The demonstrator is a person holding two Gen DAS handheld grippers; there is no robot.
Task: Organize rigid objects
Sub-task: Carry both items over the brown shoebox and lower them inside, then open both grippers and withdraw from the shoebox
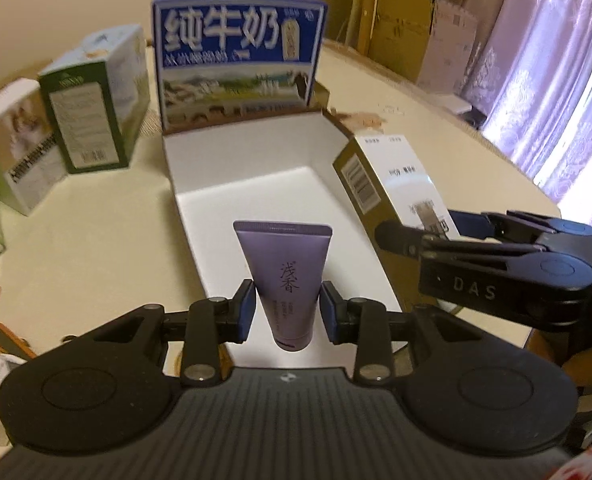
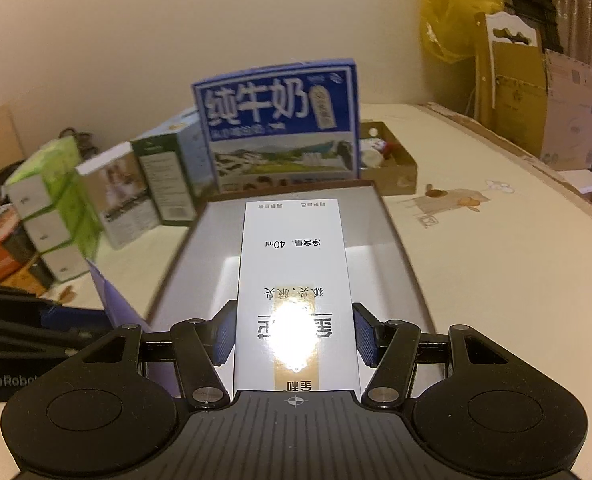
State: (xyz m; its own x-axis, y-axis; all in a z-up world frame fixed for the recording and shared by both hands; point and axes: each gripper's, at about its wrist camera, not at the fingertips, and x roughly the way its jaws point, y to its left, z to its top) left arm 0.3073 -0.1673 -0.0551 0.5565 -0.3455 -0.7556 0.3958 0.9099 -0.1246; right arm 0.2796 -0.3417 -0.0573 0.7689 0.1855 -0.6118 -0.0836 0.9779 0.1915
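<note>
My left gripper (image 1: 287, 312) is shut on a purple tube (image 1: 284, 280), held crimped end forward above the near end of a shallow white tray (image 1: 232, 160) with a brown rim. My right gripper (image 2: 292, 338) is shut on a long white and gold carton (image 2: 294, 272), held over the same tray (image 2: 379, 248). In the left wrist view that carton (image 1: 391, 184) hangs at the tray's right side, and the right gripper's black fingers (image 1: 407, 236) reach in from the right. The purple tube (image 2: 114, 300) shows at the left of the right wrist view.
A blue milk box (image 1: 238, 60) stands upright at the tray's far end. Green and white cartons (image 1: 92, 108) stand to its left. An open brown box of small items (image 2: 391, 160) sits behind on the right. Cardboard boxes (image 2: 535, 92) and a curtain line the table's far right edge.
</note>
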